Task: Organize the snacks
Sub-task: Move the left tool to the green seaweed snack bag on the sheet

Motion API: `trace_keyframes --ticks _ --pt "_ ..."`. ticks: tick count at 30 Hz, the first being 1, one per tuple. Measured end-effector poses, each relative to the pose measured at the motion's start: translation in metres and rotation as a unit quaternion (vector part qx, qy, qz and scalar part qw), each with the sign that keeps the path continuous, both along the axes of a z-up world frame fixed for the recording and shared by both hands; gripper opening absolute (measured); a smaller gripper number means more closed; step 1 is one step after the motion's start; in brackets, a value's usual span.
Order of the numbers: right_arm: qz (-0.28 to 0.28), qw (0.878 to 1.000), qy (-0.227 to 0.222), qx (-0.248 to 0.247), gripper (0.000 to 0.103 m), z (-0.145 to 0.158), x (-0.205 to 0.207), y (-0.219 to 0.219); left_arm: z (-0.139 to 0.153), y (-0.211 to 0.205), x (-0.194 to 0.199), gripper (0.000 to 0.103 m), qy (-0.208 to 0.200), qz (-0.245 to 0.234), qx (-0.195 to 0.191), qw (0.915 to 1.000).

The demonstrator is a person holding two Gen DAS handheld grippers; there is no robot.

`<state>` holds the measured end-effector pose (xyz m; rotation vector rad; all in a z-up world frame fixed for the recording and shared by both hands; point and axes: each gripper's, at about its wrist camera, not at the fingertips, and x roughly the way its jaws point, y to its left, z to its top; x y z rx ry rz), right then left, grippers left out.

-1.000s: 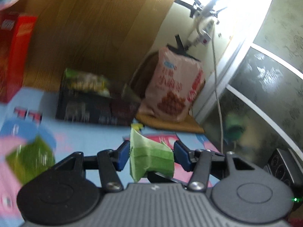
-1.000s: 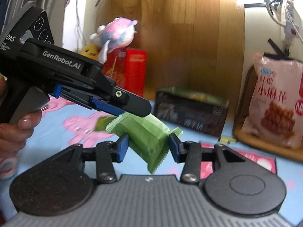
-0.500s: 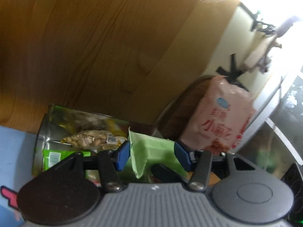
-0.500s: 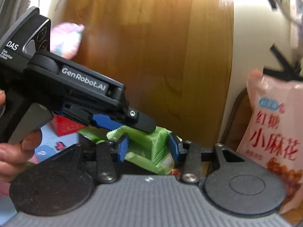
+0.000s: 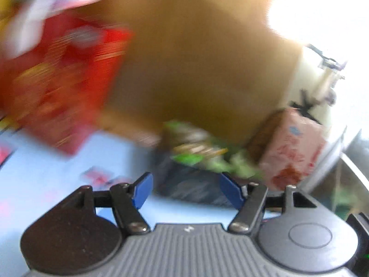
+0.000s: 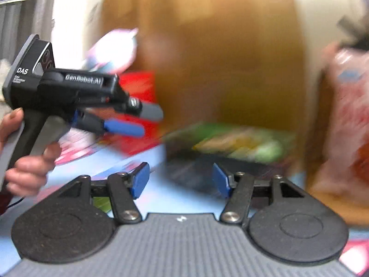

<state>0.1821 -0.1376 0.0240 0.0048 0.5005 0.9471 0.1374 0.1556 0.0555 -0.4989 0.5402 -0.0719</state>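
Both tongs empty, snack box ahead

Left tongs (image 5: 185, 190) and right tongs (image 6: 180, 180) released, jaws just been opening, nothing between the blue pads in either view. Both frames heavily blurred. Dark snack box (image 6: 228, 157) sits on the blue patterned cloth (image 5: 57, 161), in front of the wooden board (image 6: 219, 57); green packets (image 5: 203, 159) lie in its open top, details too smeared to read. Pink snack bag (image 5: 293, 147) leans just right of the box; red box (image 5: 62, 80) stands well left. Left tongs also seen from the right view (image 6: 129, 120), held in a hand (image 6: 27, 159). Judgement: packets look delivered; to finish cleanly, draw both tongs straight back clear of the box rim before swinging toward the next snack.
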Motion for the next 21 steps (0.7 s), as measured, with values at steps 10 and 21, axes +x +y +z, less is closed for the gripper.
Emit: trace_keyframes --ticks 10,21 --pt "0.02 0.983 0.185 0.007 0.037 -0.026 0.022 0.09 -0.059 0.027 -0.061 0.049 0.053 0.058 -0.08 0.9937" --pt "-0.032 0.983 0.181 0.007 0.03 -0.019 -0.039 0.018 -0.063 -0.058 -0.093 0.03 0.063 -0.095 -0.084 0.9899"
